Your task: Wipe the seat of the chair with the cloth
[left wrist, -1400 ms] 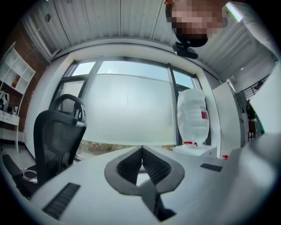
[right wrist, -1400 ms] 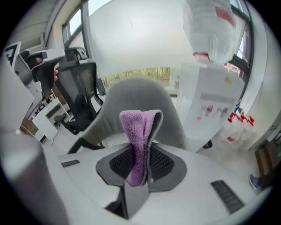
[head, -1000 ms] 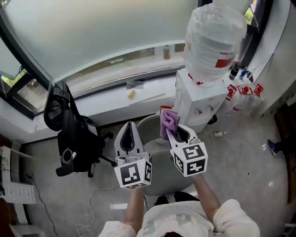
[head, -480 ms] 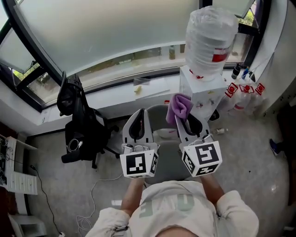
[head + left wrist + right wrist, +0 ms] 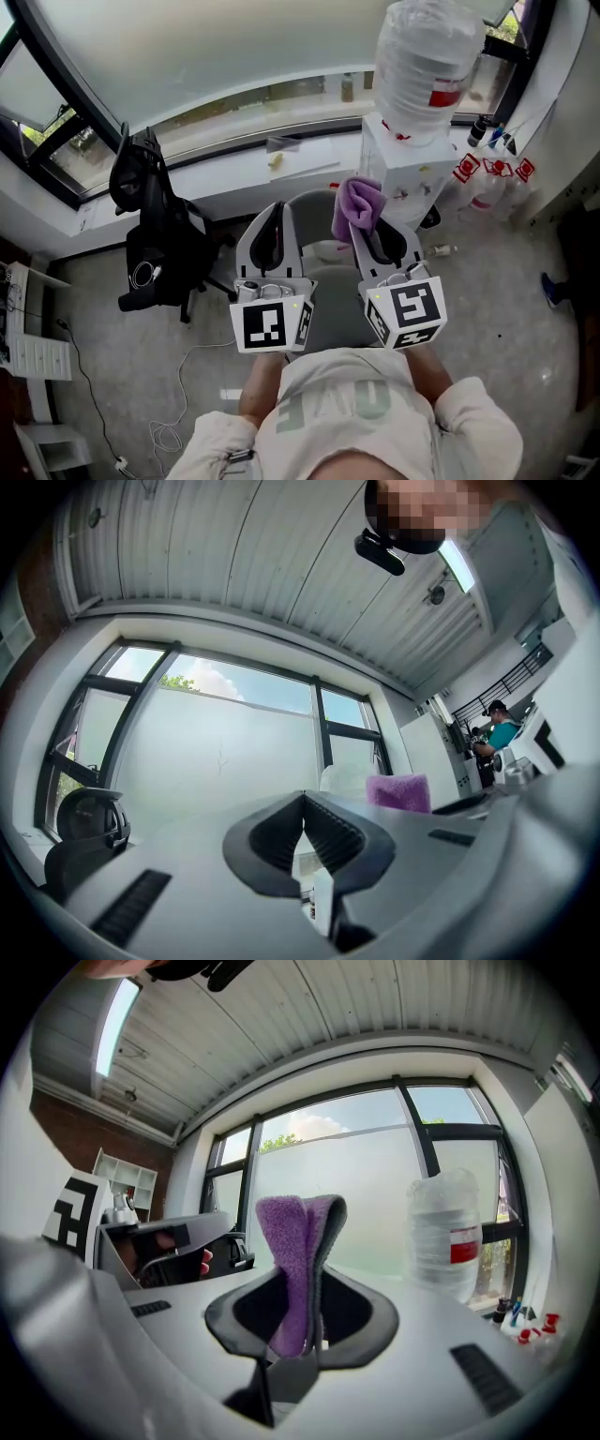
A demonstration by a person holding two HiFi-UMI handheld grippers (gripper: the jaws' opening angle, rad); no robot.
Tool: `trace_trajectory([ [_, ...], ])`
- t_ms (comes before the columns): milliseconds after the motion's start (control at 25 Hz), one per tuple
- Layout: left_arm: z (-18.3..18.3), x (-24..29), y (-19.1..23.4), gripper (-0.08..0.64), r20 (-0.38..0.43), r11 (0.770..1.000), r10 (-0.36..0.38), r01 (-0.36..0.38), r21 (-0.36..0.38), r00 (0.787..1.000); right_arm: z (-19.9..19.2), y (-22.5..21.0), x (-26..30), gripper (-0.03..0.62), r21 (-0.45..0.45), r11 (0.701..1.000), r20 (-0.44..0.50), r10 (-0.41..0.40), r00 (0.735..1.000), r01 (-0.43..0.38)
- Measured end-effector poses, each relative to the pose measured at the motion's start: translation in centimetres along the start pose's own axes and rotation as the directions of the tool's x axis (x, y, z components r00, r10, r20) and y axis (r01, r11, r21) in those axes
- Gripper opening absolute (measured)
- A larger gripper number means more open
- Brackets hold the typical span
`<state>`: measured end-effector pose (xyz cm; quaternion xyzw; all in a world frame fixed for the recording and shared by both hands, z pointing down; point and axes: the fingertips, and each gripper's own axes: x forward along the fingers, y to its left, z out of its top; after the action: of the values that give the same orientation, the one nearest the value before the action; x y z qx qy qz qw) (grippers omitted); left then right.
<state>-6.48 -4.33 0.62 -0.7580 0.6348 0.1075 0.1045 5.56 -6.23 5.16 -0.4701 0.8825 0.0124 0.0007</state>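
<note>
A purple cloth (image 5: 360, 205) (image 5: 293, 1262) is pinched in my right gripper (image 5: 369, 221) (image 5: 302, 1269), which is shut on it; the cloth sticks up past the jaws. It also shows in the left gripper view as a purple cloth (image 5: 397, 790) at the right. My left gripper (image 5: 268, 234) (image 5: 302, 803) is shut with nothing between its jaws. Both grippers point upward and forward, held in front of the person's chest. Below them lies the grey chair seat (image 5: 330, 314), mostly hidden by the grippers.
A black office chair (image 5: 155, 239) stands at the left. A white water dispenser (image 5: 412, 164) with a large bottle (image 5: 422, 66) stands at the right. A window ledge (image 5: 234, 173) runs along the back. A white cable (image 5: 183, 398) lies on the floor.
Both grippers have risen and tilted up with the cloth. The head view has shifted, so the chair seat now lies lower under the grippers.
</note>
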Motion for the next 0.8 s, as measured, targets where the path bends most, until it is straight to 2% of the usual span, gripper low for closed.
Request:
trace_trajectory([
  [240,0.11,-0.68,-0.08,0.014,0.003,1.0,0.007,-0.007,0.001,1.0,-0.83,0.53,-0.05,0.092,-0.026,1.0,-0.034,0.011,0.999,-0.012],
  [440,-0.22,-0.83,-0.35,0.012,-0.004,0.999,-0.007,0.007,-0.044,1.0,-0.89,0.3,-0.13,0.092,-0.016,1.0,-0.037,0.012,0.999,-0.013],
  [800,-0.14,-0.87,-0.43,0.012,-0.004,0.998,-0.01,0.01,-0.054,1.0,-0.8,0.22,-0.2,0.092,-0.024,1.0,-0.048,0.017,0.999,-0.018],
])
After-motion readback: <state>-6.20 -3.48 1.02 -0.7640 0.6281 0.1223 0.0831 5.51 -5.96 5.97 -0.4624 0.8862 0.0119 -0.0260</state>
